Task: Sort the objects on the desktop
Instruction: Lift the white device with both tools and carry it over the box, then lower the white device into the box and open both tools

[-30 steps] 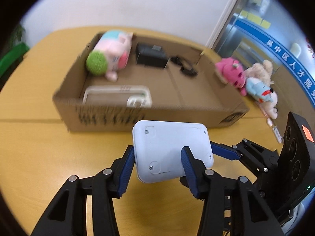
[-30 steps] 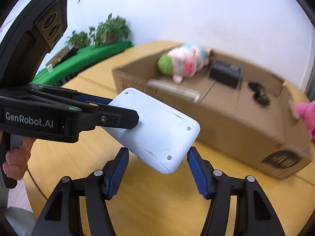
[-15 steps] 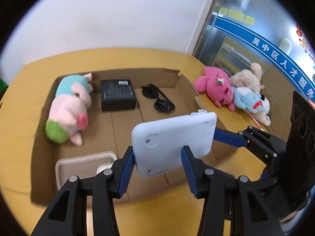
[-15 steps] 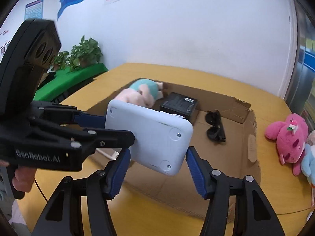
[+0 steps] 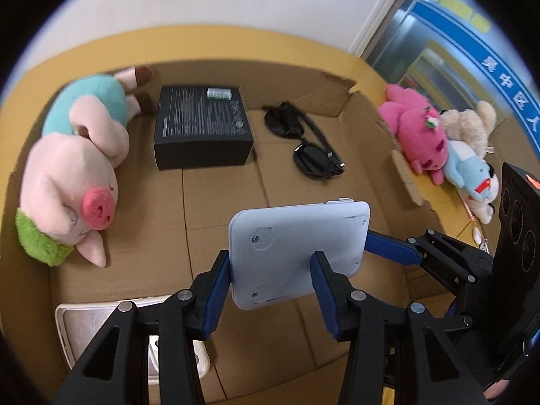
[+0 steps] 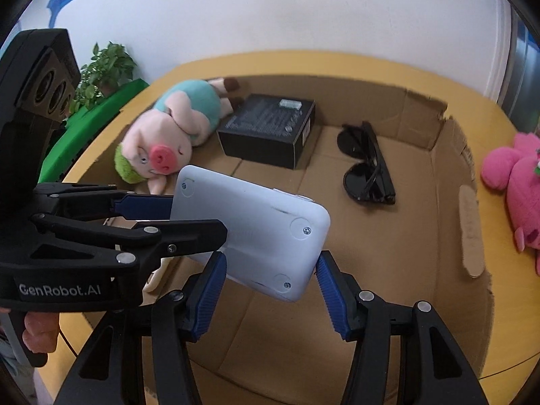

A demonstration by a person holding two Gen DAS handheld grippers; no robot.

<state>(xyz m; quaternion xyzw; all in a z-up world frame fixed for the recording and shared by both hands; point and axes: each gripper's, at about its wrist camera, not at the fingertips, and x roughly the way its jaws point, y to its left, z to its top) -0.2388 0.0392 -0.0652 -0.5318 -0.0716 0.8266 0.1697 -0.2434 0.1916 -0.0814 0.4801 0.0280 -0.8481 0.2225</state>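
1. While both tongs carry it, the white device (image 5: 297, 246) hangs in the air above the open floor of the cardboard box (image 5: 337, 77), near its front wall, with its screwed back facing the cameras. It is not yet set down.
2. The left gripper (image 5: 270, 280) pinches one end of the device between its blue pads.
3. The right gripper (image 6: 270, 287) has a blue pad on each side of the device's other end. The pads look pressed against it, though the contact on one side is hard to confirm.
4. Already lying in the box are a pig plush toy (image 5: 77, 182) on the left, a black box (image 5: 202, 135) at the back, and folded sunglasses (image 5: 303, 145) beside it. A white tray (image 5: 77, 324) sits in the near left corner.
5. Outside the box, on the yellow table (image 5: 236, 37) to its right, three soft toys lie in a touching cluster. They are a pink toy (image 5: 415, 128), a beige toy (image 5: 472, 121) and a blue and white toy (image 5: 472, 175).
6. By this layout, the sorting looks past halfway. Four things are packed and the fifth is over the box. Lowering and releasing the device comes next, and the three toys probably remain.
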